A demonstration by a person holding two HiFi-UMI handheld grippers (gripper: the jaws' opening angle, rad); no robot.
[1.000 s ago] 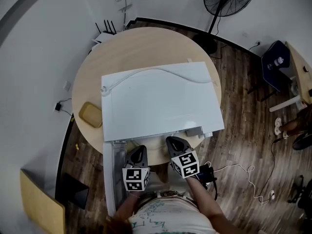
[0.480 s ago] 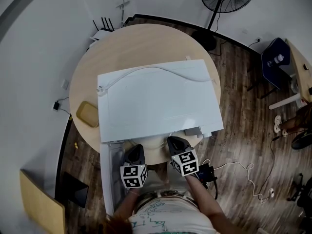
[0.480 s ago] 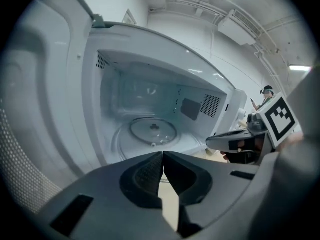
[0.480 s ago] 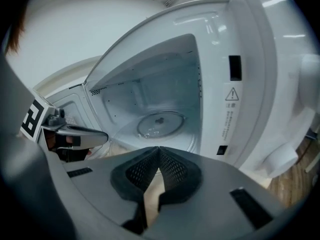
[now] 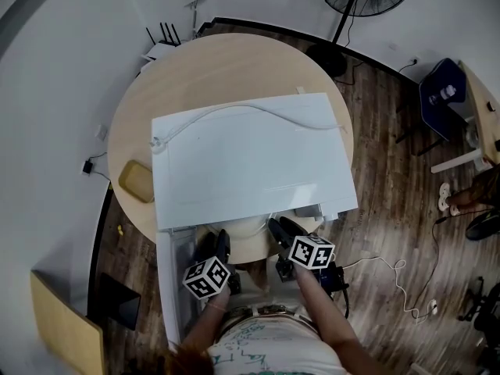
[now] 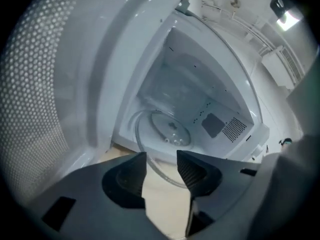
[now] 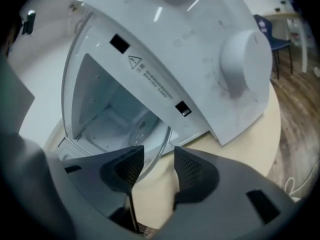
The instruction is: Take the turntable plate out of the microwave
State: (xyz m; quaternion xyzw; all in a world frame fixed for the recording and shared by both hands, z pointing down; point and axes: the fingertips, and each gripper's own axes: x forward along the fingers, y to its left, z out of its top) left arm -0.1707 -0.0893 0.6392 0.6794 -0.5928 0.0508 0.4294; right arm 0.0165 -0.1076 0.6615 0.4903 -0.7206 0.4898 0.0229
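1. Status. The microwave (image 5: pixel 250 162) stands on the round table (image 5: pixel 226 69) with its door (image 6: pixel 40 109) swung open on the outer side of the left gripper (image 6: pixel 161 156). We count the door step as done. The plate removal is not yet done.

2. Position of the plate. The glass turntable plate (image 6: pixel 170 129) lies flat in the cavity, straight ahead of both grippers. Its near rim appears to reach past the front sill, over the table edge. In the left gripper view the rim curves across just ahead of the jaw tips. In the right gripper view it runs up from just ahead of the gap into the cavity.

3. Grippers. The jaws of the left gripper are opening. We see nothing pressed between the pads, only the rim close in front of the gap. The jaws of the right gripper (image 7: pixel 159 151) are likewise opening and hold nothing, with the plate edge just beyond the tips.

4. Remaining work, as we judge it. Bring the jaws onto the rim, close on it, lift the plate off its hub, draw it out through the opening and set it down.
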